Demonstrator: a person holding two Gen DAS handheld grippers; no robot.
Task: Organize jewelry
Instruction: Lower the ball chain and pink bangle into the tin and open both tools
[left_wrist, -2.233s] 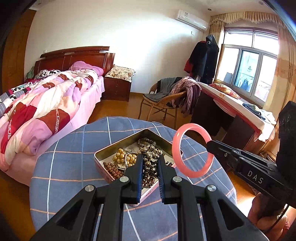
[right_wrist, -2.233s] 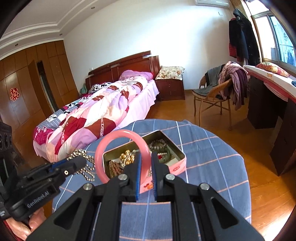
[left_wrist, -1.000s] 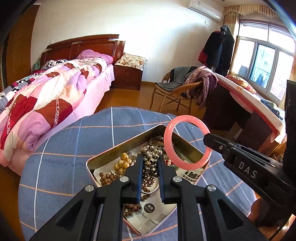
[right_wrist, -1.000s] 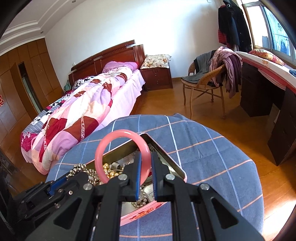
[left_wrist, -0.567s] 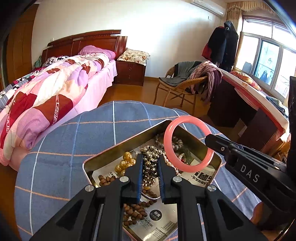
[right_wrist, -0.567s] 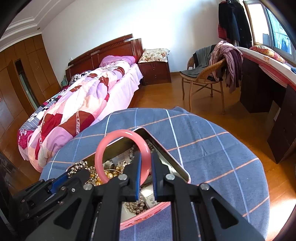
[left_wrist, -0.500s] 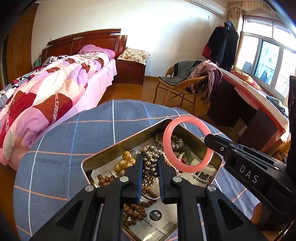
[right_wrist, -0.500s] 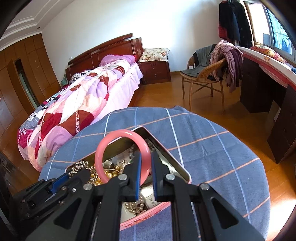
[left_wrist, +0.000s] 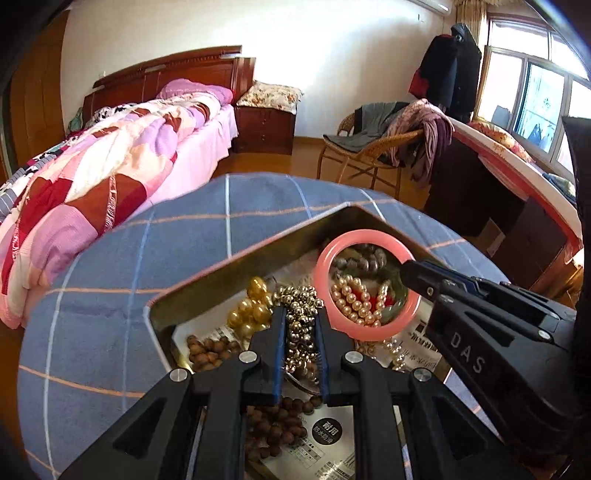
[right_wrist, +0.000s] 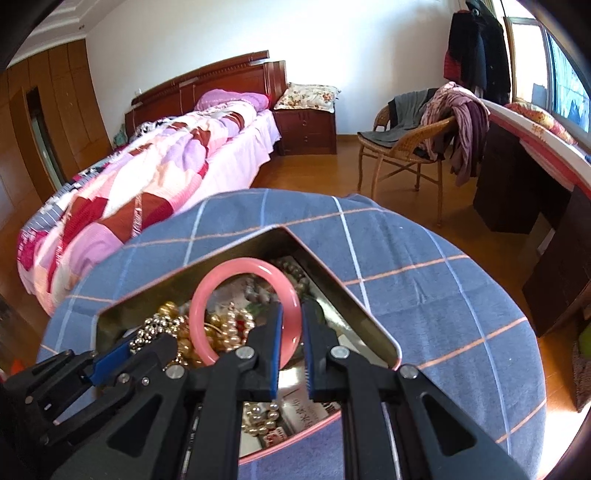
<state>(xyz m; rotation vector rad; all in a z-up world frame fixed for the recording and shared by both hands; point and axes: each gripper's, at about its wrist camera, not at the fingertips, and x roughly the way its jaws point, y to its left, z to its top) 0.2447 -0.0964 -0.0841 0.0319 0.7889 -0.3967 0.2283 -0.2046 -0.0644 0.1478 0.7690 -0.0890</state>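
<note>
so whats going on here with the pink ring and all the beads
A person is sorting jewelry with two handheld tongs. The right tongs grip a pink bangle, held upright just over the open metal tin on the blue checked tablecloth. The left tongs are clamped on a silver bead chain above the same tin, which already holds gold beads, pearls and brown wooden beads. Neither piece has been let go.

A quilted bed (left_wrist: 110, 177), a wicker chair (left_wrist: 373, 155) draped with clothes, and a nightstand (left_wrist: 264, 127).
</note>
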